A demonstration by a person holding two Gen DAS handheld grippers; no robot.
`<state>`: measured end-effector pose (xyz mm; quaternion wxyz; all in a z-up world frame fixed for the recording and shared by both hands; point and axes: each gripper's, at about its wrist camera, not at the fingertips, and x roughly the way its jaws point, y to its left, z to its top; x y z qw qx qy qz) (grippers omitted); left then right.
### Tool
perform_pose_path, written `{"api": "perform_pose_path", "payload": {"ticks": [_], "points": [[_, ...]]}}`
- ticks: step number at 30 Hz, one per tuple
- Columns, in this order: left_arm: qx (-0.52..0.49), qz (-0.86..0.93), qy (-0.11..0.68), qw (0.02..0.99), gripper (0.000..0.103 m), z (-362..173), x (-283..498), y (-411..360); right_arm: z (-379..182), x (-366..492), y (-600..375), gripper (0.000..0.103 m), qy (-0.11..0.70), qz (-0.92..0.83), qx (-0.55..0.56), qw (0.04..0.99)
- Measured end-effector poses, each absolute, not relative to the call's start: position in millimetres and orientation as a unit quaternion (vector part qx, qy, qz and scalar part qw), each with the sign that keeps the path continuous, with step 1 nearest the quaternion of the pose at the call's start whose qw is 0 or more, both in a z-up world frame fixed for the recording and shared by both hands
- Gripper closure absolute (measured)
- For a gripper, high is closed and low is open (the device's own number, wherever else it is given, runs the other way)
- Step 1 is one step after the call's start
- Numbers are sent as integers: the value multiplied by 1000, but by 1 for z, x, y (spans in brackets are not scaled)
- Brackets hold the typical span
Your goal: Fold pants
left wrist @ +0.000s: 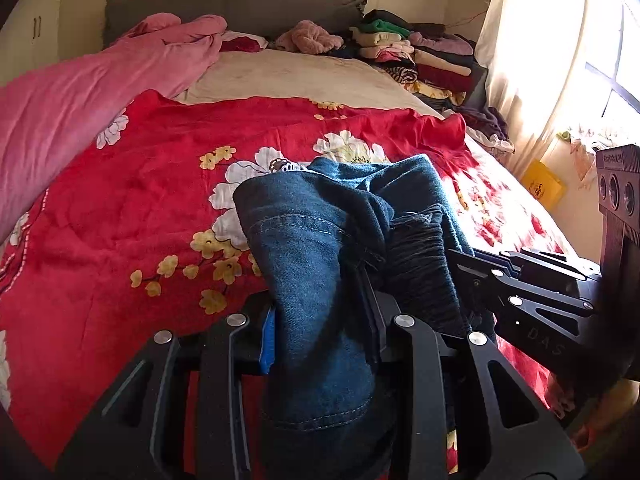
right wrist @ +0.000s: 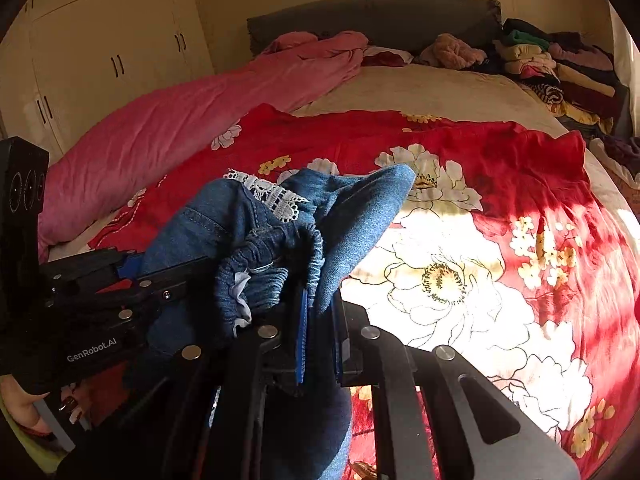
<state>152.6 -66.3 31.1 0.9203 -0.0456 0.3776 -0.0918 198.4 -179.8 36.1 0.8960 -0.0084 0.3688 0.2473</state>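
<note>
**Both grippers clamped on bunched jeans over the bed**

Your bed point(left wrist: 304, 76) filled both views, biggest thing there, with a cream sheet bare toward the grey headboard point(left wrist: 224, 4). A red floral blanket point(left wrist: 132, 208) covered the near half. A pink duvet point(left wrist: 72, 92) lay heaped along the left side. Folded clothes point(left wrist: 424, 52) were stacked at the far right corner, a fuzzy pink bundle point(left wrist: 310, 38) beside them. Cream wardrobe doors point(right wrist: 108, 52) stood left of the bed; a sunlit curtain point(left wrist: 536, 52) hung on the right, and sun fell across the blanket's right part.

The pants point(left wrist: 320, 248), blue denim with white lace trim point(right wrist: 272, 196), hung bunched in the air above the blanket, blocking most of the near bed in both views.

Your left gripper point(left wrist: 324, 336) had its jaws narrowly apart, pinching a thick fold of denim. Your right gripper point(right wrist: 320, 340) was nearly closed on a thinner fold near the elastic waistband. The two tools sat just beside each other. A hand point(right wrist: 24, 404) showed at the left gripper's handle.
</note>
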Motion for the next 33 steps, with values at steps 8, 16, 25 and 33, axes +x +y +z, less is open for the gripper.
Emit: {"api": "perform_pose_path", "payload": {"ticks": [8, 16, 25, 33], "points": [[-39, -80, 396, 914, 69, 15, 157, -63, 18, 210, -186, 88, 394, 212, -10, 894], [-29, -67, 411, 909, 62, 0, 159, -59, 1, 221, -196, 63, 413, 166, -27, 895], [-31, -67, 421, 904, 59, -10, 160, -55, -16, 226, -200, 56, 432, 148, -29, 889], [-33, -63, 417, 906, 48, -6, 156, -52, 1, 214, -213, 25, 409, 139, 17, 902]]}}
